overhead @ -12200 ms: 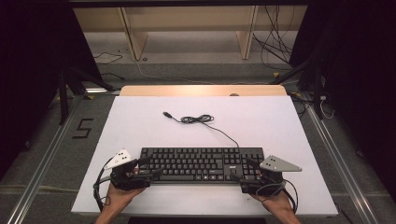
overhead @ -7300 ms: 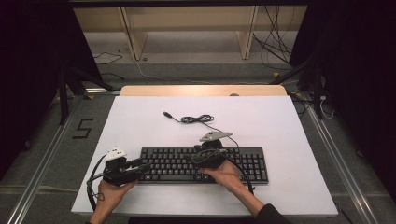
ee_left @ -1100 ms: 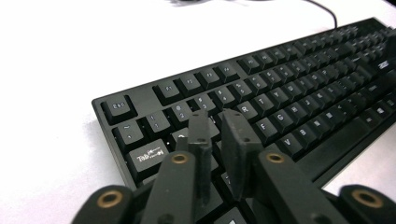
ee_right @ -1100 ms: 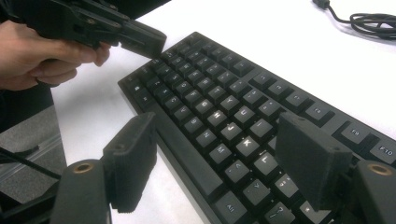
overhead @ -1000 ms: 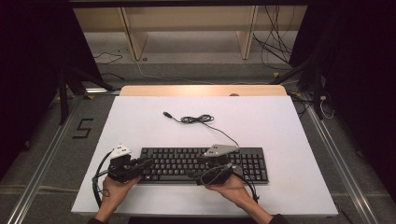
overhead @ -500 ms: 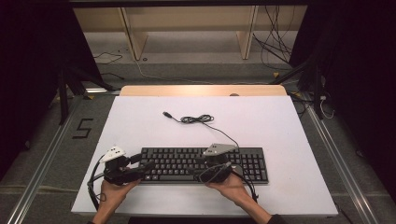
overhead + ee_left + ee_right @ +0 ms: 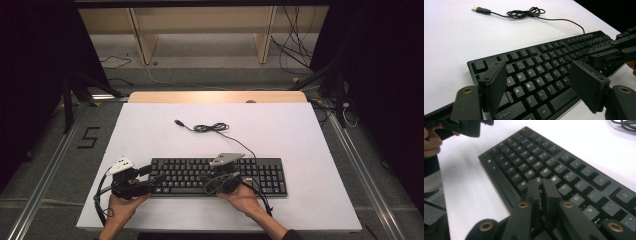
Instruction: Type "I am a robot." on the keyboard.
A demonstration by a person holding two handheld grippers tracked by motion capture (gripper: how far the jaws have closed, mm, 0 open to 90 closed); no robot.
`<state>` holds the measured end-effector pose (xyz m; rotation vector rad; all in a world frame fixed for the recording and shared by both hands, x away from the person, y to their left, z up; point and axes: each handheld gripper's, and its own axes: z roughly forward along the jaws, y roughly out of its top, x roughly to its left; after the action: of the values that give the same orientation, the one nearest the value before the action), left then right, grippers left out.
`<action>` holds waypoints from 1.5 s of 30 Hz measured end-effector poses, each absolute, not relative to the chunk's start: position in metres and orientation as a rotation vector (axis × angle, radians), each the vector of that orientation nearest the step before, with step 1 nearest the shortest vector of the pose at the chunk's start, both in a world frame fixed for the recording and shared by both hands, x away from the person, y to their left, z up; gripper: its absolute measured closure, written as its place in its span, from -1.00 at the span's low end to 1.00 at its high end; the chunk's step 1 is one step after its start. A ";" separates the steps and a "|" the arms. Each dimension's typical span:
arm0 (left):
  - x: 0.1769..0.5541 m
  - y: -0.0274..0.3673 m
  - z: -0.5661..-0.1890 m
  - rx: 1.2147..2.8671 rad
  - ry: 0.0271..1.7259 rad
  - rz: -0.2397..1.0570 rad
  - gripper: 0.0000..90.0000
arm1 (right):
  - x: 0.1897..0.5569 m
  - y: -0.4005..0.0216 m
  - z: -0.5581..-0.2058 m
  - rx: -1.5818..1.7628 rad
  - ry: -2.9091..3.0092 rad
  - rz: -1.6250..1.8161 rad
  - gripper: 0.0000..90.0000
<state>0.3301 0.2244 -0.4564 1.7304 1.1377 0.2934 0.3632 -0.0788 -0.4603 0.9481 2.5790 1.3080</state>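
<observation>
- Keyboard (image 7: 218, 176), black, lies near the front edge of the white worktop (image 7: 150, 130), its long axis running left to right across the worktop, key rows facing the person.
- At the keyboard's left end, the left gripper (image 7: 155, 179) is held in the person's left hand (image 7: 119, 205); its fingers (image 7: 495, 85) stand wide apart, straddling the letter keys around Q, A and Z without closing on anything.
- From the left gripper view the keyboard stretches away to the right, with the other gripper hovering over its far part.
- Over the middle of the keyboard, the right gripper (image 7: 206, 176) sits in the person's right hand (image 7: 245, 197), a grey three-cornered plate (image 7: 227, 159) on top.
- Its fingers (image 7: 534, 190) are pressed together, with the tips down among the keys near H and U; whether they touch a key I cannot tell.
- Behind the keyboard, its thin black cable (image 7: 235, 142) leaves the back edge right of centre, runs up-left to a small tangle (image 7: 210, 127), and ends in a USB plug (image 7: 178, 122) pointing left, well apart from the keys.
</observation>
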 end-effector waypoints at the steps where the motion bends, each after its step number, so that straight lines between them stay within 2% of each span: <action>1: 0.330 0.224 -0.456 1.732 1.136 0.294 -0.35 | 0.364 -0.078 -0.461 0.948 2.582 1.298 0.97; 45: 0.330 0.224 -0.456 1.726 1.127 0.301 -0.37 | 0.366 -0.066 -0.479 0.934 2.645 1.180 1.00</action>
<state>0.3297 0.2243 -0.4561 1.7262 1.1273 0.3010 0.3656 -0.0662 -0.4791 0.9342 2.6455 1.1803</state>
